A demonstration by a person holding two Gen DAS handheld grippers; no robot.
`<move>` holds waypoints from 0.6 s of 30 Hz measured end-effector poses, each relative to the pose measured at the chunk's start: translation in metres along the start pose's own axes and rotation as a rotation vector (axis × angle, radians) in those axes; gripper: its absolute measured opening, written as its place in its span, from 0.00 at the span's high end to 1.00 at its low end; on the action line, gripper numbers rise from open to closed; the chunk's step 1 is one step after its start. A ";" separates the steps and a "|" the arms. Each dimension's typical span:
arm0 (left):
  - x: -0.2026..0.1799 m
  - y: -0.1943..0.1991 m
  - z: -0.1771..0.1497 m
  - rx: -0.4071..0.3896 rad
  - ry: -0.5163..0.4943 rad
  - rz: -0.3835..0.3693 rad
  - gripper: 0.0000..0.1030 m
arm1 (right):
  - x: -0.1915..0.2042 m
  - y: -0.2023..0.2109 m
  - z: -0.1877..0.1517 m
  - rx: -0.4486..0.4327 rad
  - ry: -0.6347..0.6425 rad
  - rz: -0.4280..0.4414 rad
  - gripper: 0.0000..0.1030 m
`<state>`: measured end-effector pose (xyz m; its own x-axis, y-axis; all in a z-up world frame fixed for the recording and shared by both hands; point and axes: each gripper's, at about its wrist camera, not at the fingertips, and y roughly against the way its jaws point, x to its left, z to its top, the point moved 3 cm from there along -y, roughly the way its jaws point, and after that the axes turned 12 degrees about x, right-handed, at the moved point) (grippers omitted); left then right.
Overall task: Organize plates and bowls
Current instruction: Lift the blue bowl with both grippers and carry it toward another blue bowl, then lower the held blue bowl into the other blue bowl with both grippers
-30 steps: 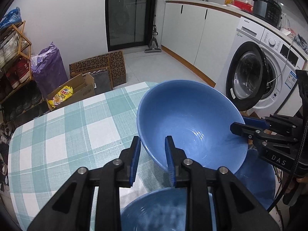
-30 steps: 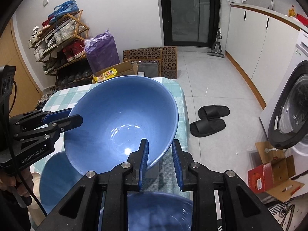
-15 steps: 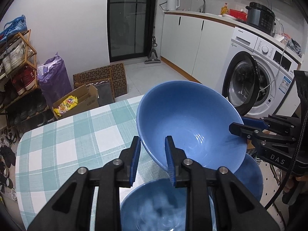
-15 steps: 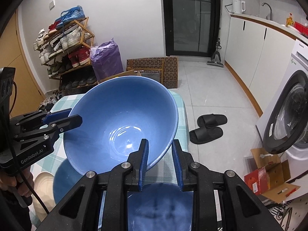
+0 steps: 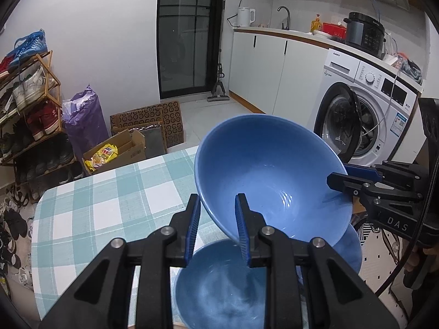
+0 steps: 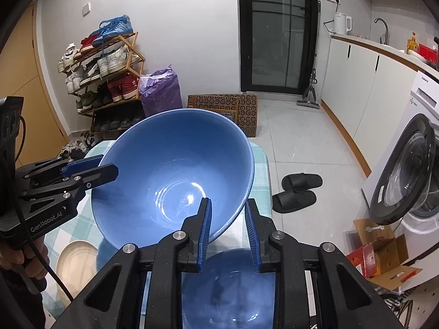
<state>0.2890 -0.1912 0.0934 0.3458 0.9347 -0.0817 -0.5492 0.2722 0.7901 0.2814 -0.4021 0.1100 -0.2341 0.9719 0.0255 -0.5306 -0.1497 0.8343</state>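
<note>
A large blue bowl (image 5: 271, 175) (image 6: 175, 172) hangs in the air above the checked table, tilted. My left gripper (image 5: 216, 219) is shut on its near rim in the left wrist view. My right gripper (image 6: 227, 219) is shut on the opposite rim; it also shows in the left wrist view (image 5: 337, 178). The left gripper shows in the right wrist view (image 6: 107, 168) at the bowl's left rim. Below lie a second blue bowl (image 5: 219, 285) (image 6: 227, 288) and a blue dish (image 5: 351, 249) (image 6: 103, 252). A cream plate (image 6: 75, 260) sits on the table at lower left.
The table (image 5: 96, 205) has a green-white checked cloth. A washing machine (image 5: 365, 118) with its door open stands to the right. A shoe rack (image 6: 104, 76), a purple bag (image 5: 82, 118), a cardboard box (image 5: 115, 150) and black slippers (image 6: 296, 189) are on the floor beyond.
Both grippers have raised the large blue bowl higher above the table. More of the room and of the dishes below has come into view.
</note>
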 end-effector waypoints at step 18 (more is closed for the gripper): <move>0.000 0.033 -0.030 -0.026 0.002 0.015 0.77 | 0.030 0.034 -0.034 -0.022 0.020 0.010 0.76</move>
<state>0.2481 -0.1756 0.1014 0.3360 0.9392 -0.0709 -0.5742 0.2639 0.7750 0.2288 -0.3839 0.1200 -0.2550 0.9667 0.0225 -0.5463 -0.1633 0.8215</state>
